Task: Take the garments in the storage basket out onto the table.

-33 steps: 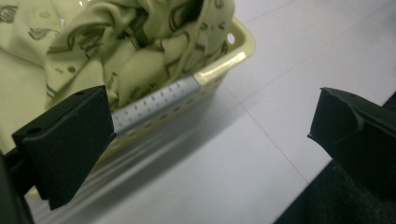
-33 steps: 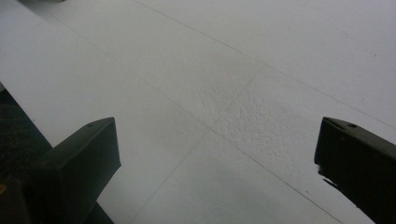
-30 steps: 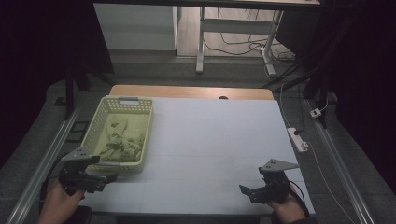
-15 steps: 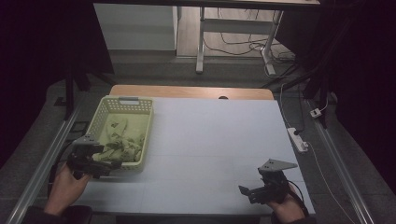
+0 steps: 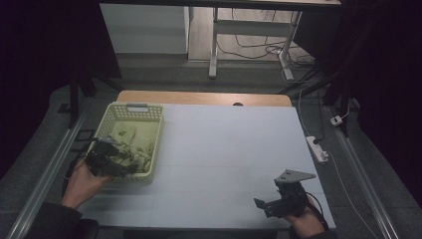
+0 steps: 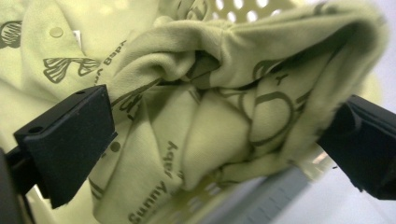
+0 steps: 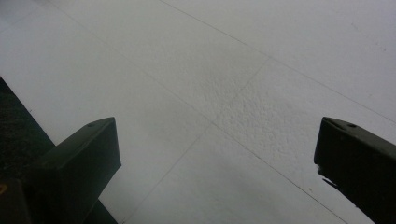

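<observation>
Cloth (image 6: 224, 121), pale green with printed lettering, lies bunched in the basket (image 5: 142, 110) at the table's (image 5: 224, 149) left side. My left gripper (image 5: 110, 162) reaches into the basket, jaws wide apart on either side of a raised fold, not yet closed on it. My right gripper (image 5: 268, 205) rests near the table's front right edge, jaws spread, holding nothing.

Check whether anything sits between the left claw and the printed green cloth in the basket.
Nothing visible does. The left claw is open, with a bunched fold of the green cloth already between its jaws, over the basket rim.
</observation>
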`<state>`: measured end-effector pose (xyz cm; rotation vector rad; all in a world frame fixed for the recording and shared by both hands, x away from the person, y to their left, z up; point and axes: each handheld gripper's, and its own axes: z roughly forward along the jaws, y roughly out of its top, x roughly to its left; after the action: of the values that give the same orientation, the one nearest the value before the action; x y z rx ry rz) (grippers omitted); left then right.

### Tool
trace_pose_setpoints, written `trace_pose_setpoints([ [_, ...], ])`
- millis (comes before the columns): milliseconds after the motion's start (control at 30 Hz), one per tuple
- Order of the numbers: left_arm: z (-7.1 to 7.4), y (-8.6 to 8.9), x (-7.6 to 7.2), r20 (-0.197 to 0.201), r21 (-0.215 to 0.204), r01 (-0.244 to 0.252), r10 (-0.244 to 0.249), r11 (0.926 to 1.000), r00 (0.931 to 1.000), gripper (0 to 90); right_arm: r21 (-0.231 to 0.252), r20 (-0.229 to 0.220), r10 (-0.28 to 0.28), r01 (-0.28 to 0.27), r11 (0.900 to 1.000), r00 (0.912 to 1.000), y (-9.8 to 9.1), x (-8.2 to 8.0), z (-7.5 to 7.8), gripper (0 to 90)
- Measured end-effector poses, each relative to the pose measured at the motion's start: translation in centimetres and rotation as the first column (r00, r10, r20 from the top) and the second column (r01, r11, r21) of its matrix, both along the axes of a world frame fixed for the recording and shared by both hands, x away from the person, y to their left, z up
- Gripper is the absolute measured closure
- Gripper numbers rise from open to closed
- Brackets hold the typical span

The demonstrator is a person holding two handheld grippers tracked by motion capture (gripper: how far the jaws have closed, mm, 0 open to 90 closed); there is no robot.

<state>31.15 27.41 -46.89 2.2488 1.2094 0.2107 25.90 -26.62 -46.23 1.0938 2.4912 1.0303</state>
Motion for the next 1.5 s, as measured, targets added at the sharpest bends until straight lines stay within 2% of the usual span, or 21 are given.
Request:
trace_pose_setpoints([
  [133,-0.3,-0.5,1.3,-0.036,0.056,0.028,-0.026,0.9980,0.9990,0.0,-0.003,0.002,0.002,-0.002,1.0000,1.0000,0.0,0.0,0.0,0.1],
  [233,-0.3,-0.8,2.3,-0.059,0.080,0.042,-0.037,0.9959,0.9975,0.0,-0.005,-0.001,0.003,-0.003,1.0000,1.0000,0.1,0.0,0.0,0.1],
  [467,-0.5,-1.4,5.3,-0.124,0.107,0.095,-0.082,0.9896,0.9888,0.0,-0.010,-0.003,0.003,-0.003,0.9999,1.0000,0.1,0.1,-0.1,0.1],
  [633,-1.0,-1.9,6.9,-0.153,0.125,0.120,-0.100,0.9849,0.9832,0.0,-0.014,-0.005,0.005,-0.005,0.9999,1.0000,0.1,0.1,-0.1,0.1],
  [900,-2.8,-2.4,8.8,-0.215,0.126,0.120,-0.091,0.9848,0.9724,0.0,-0.019,-0.005,0.007,-0.007,0.9998,1.0000,0.1,0.0,-0.1,0.1],
  [1000,-3.4,-2.5,9.2,-0.235,0.111,0.118,-0.089,0.9868,0.9680,0.0,-0.017,-0.006,0.008,-0.008,0.9998,1.0000,0.2,0.0,-0.1,0.1],
  [1167,-3.9,-2.0,9.2,-0.254,0.058,0.100,-0.082,0.9933,0.9637,0.0,-0.021,-0.004,0.011,-0.011,0.9997,0.9999,0.2,0.0,-0.1,0.2],
  [1267,-3.8,-2.0,9.1,-0.254,0.060,0.100,-0.082,0.9932,0.9638,6.2,-0.025,-0.004,0.014,-0.014,0.9996,0.9999,0.3,0.1,-0.1,0.1],
  [1300,-3.7,-2.0,9.0,-0.255,0.058,0.104,-0.086,0.9929,0.9632,13.6,-0.031,-0.006,0.015,-0.015,0.9994,0.9999,0.3,0.1,-0.1,0.2],
  [1333,-3.7,-2.0,9.0,-0.255,0.052,0.111,-0.094,0.9925,0.9622,17.3,-0.031,-0.004,0.016,-0.016,0.9994,0.9999,0.3,0.1,-0.1,0.2],
  [1367,-3.6,-2.0,8.9,-0.256,0.045,0.115,-0.100,0.9923,0.9613,17.3,-0.031,-0.004,0.016,-0.016,0.9994,0.9999,0.3,0.1,-0.1,0.2],
  [1400,-3.5,-1.9,8.9,-0.258,0.035,0.120,-0.107,0.9922,0.9602,26.0,-0.032,-0.004,0.017,-0.017,0.9993,0.9999,0.3,0.1,-0.1,0.2],
  [1433,-3.5,-1.8,8.9,-0.261,0.029,0.123,-0.111,0.9920,0.9590,26.0,-0.032,-0.004,0.017,-0.017,0.9993,0.9999,0.3,0.1,-0.1,0.2],
  [1500,-3.1,-1.7,8.7,-0.260,0.021,0.121,-0.112,0.9924,0.9591,39.2,-0.032,-0.005,0.017,-0.017,0.9993,0.9998,0.3,0.1,-0.1,0.2],
])
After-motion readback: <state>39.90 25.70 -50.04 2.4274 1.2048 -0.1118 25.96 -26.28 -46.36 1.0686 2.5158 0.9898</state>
